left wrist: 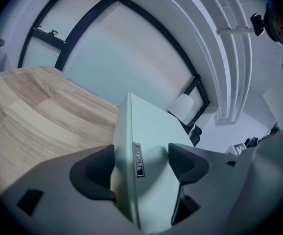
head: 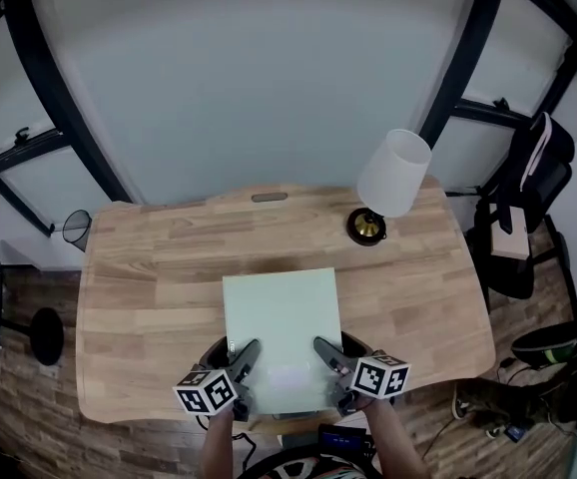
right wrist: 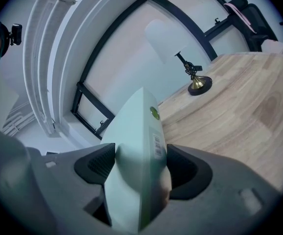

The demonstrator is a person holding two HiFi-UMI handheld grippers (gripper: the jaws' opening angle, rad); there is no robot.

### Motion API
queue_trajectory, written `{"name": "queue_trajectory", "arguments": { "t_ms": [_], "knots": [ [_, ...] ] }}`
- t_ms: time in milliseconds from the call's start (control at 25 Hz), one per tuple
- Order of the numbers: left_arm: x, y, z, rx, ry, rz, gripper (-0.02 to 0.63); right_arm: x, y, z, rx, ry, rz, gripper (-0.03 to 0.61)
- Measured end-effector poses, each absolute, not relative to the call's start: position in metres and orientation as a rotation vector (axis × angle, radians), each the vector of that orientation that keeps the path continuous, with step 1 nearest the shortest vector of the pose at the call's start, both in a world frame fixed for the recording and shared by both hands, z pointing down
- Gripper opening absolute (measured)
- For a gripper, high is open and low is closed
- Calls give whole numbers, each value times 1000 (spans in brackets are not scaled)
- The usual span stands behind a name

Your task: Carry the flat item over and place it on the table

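Observation:
A flat pale-green box (head: 281, 332) lies level over the front middle of the wooden table (head: 149, 297), its near edge at the table's front cutout. My left gripper (head: 244, 362) is shut on the box's near left edge. My right gripper (head: 328, 357) is shut on its near right edge. In the left gripper view the box (left wrist: 149, 126) runs away from me between the dark pads (left wrist: 98, 169), a small label on its edge. In the right gripper view the box (right wrist: 139, 131) stands edge-on between both pads (right wrist: 183, 166). I cannot tell whether its underside touches the wood.
A lamp with a white shade (head: 393, 173) and brass base (head: 366, 228) stands at the table's back right. A dark chair with a bag (head: 528, 188) is at the right, and a wire bin (head: 77, 228) and a black stool (head: 44, 335) are at the left.

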State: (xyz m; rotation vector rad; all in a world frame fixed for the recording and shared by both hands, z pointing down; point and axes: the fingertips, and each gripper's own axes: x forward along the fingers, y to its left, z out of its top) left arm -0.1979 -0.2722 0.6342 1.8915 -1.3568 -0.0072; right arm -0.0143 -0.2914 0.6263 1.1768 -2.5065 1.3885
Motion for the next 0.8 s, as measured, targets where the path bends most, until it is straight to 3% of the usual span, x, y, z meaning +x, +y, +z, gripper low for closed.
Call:
{"name": "queue_trajectory", "arguments": {
  "t_ms": [800],
  "knots": [
    [-198,-293,717,1711,-1312,126,339,-16,-317,705,1165,-2270,1485,313]
  ]
}}
